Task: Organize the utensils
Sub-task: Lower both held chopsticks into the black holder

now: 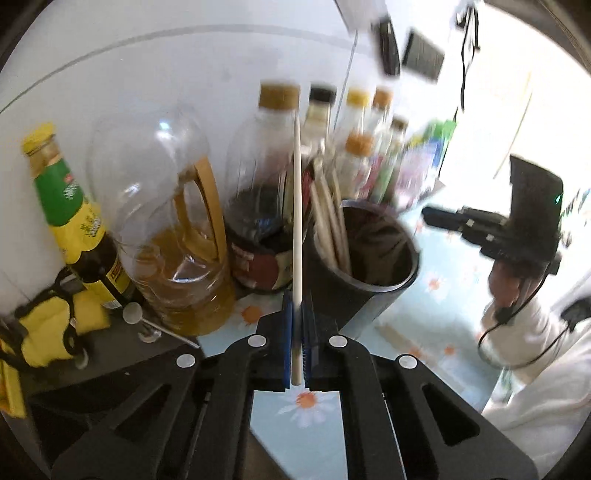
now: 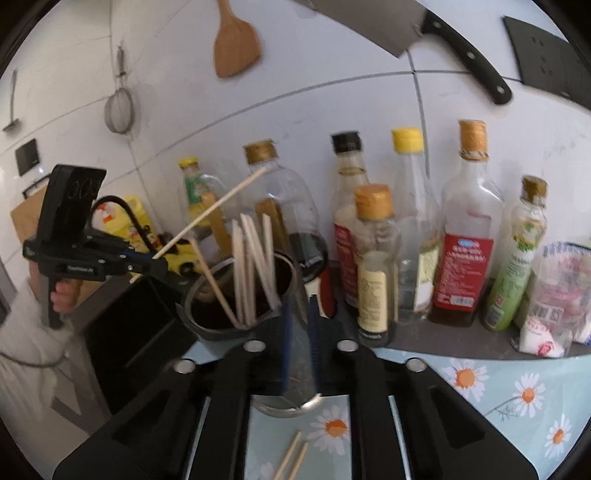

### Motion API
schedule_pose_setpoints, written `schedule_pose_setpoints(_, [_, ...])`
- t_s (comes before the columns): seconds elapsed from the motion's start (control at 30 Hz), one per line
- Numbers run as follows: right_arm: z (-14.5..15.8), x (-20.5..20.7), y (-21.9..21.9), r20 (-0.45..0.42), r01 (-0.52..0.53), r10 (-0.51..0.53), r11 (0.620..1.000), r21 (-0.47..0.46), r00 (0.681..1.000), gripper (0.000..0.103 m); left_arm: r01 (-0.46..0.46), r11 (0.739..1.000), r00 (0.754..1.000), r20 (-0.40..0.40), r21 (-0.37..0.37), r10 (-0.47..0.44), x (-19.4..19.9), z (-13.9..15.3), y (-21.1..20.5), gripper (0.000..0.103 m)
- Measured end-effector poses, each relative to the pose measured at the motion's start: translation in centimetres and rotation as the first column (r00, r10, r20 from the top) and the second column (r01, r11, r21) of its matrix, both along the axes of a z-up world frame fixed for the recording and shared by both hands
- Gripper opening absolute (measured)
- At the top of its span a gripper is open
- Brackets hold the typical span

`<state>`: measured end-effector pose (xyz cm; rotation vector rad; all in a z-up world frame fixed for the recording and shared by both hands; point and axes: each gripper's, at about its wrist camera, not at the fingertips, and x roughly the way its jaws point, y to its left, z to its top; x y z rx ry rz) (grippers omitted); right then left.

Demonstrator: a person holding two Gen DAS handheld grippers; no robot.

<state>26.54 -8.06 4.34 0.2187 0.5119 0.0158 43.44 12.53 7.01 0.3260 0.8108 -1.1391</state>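
Observation:
My left gripper (image 1: 297, 347) is shut on a pale chopstick (image 1: 297, 221) that stands upright just left of the dark utensil cup (image 1: 373, 266), which holds several chopsticks (image 1: 332, 229). In the right wrist view the left gripper (image 2: 159, 264) holds that chopstick (image 2: 210, 212) tilted beside the cup. My right gripper (image 2: 300, 332) is shut on the cup's near wall (image 2: 295, 325); several chopsticks (image 2: 255, 266) lean inside. Two more chopsticks (image 2: 291, 458) lie on the daisy tablecloth in front of it.
Oil and sauce bottles (image 2: 465, 236) line the wall behind the cup, with a big oil jug (image 1: 173, 236) and a green-labelled bottle (image 1: 74, 218) at the left. A wooden spatula (image 2: 236, 40), cleaver (image 2: 406, 26) and strainer (image 2: 120, 107) hang above. Plastic bags (image 2: 554, 295) sit right.

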Motion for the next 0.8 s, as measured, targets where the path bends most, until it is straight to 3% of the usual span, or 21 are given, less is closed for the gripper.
schedule_pose_setpoints(0.13, [1.9, 0.1, 0.8, 0.031, -0.048, 0.049, 0.998, -0.032, 0.998, 0.005, -0.030, 0.994, 0.999, -0.018, -0.105, 0.028, -2.0, 0.9, 0.9, 0.005])
schedule_pose_setpoints(0.33, [4.0, 0.2, 1.4, 0.042, -0.121, 0.124, 0.990, -0.075, 0.991, 0.006, -0.079, 0.956, 0.995, -0.076, -0.281, 0.060, -4.7, 2.7, 2.4, 0.005])
schedule_pose_setpoints(0.4, [4.4, 0.2, 1.4, 0.054, -0.149, 0.153, 0.987, -0.068, 0.987, 0.006, -0.118, 0.926, 0.992, -0.078, -0.360, 0.096, -5.5, 3.0, 2.7, 0.005])
schedule_pose_setpoints(0.47, [4.6, 0.4, 1.3, 0.063, -0.182, 0.185, 0.982, -0.049, 0.981, 0.006, -0.153, 0.877, 0.987, -0.105, -0.456, 0.118, -6.1, 2.6, 2.3, 0.005])
schedule_pose_setpoints(0.63, [4.5, 1.4, 1.0, 0.071, -0.242, 0.245, 0.969, -0.044, 0.967, 0.006, -0.249, 0.785, 0.969, -0.148, -0.567, 0.200, -6.5, -0.1, -1.3, 0.005])
schedule_pose_setpoints(0.77, [3.7, 2.4, -0.4, 0.074, -0.272, 0.273, 0.962, -0.017, 0.959, 0.006, -0.253, 0.741, 0.967, -0.136, -0.622, 0.216, -6.5, -1.7, -3.7, 0.005])
schedule_pose_setpoints(0.8, [3.3, 2.5, -0.8, 0.076, -0.272, 0.272, 0.962, -0.010, 0.959, 0.006, -0.252, 0.737, 0.965, -0.101, -0.627, 0.243, -6.7, -2.2, -4.6, 0.005])
